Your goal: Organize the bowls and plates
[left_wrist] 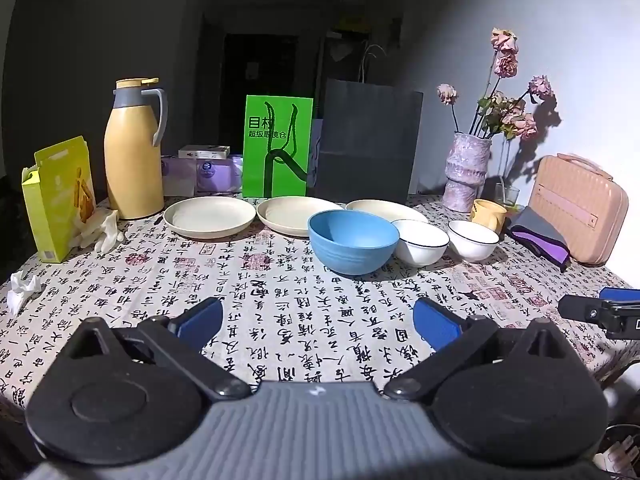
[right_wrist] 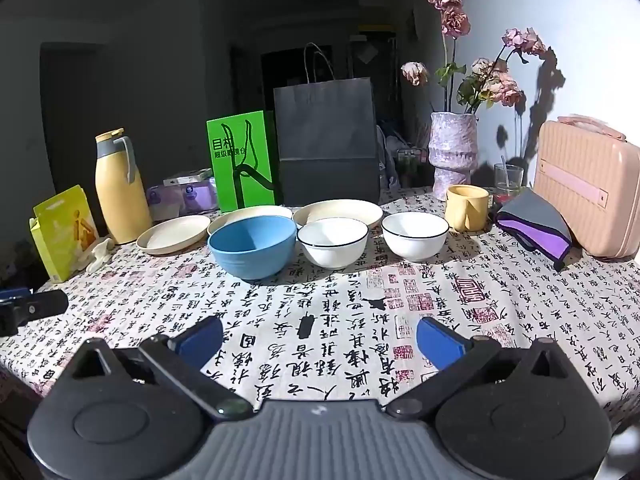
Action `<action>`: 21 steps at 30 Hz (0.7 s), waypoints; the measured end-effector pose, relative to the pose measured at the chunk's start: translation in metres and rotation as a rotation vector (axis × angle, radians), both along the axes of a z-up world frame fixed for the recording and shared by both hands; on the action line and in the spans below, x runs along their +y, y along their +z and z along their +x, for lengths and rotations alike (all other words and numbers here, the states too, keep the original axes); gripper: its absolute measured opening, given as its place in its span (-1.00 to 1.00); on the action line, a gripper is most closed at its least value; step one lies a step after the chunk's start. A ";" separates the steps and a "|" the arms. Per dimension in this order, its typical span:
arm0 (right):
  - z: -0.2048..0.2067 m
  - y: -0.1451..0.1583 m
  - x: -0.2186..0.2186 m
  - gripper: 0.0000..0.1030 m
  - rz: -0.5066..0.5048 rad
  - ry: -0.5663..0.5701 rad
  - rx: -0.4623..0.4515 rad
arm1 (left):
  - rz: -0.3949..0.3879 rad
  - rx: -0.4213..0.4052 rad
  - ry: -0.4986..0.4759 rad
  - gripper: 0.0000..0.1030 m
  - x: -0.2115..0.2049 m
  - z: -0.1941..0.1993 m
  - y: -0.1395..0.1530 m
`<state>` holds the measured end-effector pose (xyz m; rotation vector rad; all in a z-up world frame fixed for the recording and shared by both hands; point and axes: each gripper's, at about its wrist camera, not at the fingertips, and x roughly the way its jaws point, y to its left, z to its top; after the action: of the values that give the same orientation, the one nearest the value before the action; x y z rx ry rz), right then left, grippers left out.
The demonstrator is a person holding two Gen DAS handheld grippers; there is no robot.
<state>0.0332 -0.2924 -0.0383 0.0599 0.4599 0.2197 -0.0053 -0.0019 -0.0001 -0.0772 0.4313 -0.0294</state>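
Three cream plates lie in a row at the back of the table: left plate (left_wrist: 209, 216) (right_wrist: 174, 233), middle plate (left_wrist: 298, 214) (right_wrist: 252, 214), right plate (left_wrist: 384, 210) (right_wrist: 338, 212). In front of them stand a blue bowl (left_wrist: 353, 241) (right_wrist: 252, 246) and two white bowls with dark rims (left_wrist: 420, 242) (right_wrist: 332, 241), (left_wrist: 473, 239) (right_wrist: 415, 236). My left gripper (left_wrist: 318, 320) hovers open over the cloth, well short of the bowls, with nothing between its blue pads. My right gripper (right_wrist: 320, 340) is likewise open with nothing in it. Each gripper shows at the edge of the other's view.
A yellow thermos jug (left_wrist: 134, 152), a yellow box (left_wrist: 60, 196) and crumpled tissue (left_wrist: 24, 288) sit at left. A green bag (left_wrist: 278, 148), a black paper bag (left_wrist: 368, 144), a flower vase (left_wrist: 468, 168), a yellow mug (right_wrist: 466, 206), a folded cloth (right_wrist: 536, 226) and a pink case (right_wrist: 588, 188) line the back and right.
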 end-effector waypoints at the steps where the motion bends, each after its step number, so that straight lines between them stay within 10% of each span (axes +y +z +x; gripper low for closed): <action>1: 0.000 0.000 0.000 1.00 0.000 0.000 0.001 | -0.002 0.000 -0.002 1.00 0.001 0.000 0.000; 21: 0.000 -0.003 0.001 1.00 0.002 0.001 0.001 | 0.001 0.001 -0.007 1.00 -0.002 0.000 -0.002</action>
<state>0.0330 -0.2917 -0.0412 0.0617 0.4604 0.2216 -0.0056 -0.0039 -0.0023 -0.0747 0.4329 -0.0359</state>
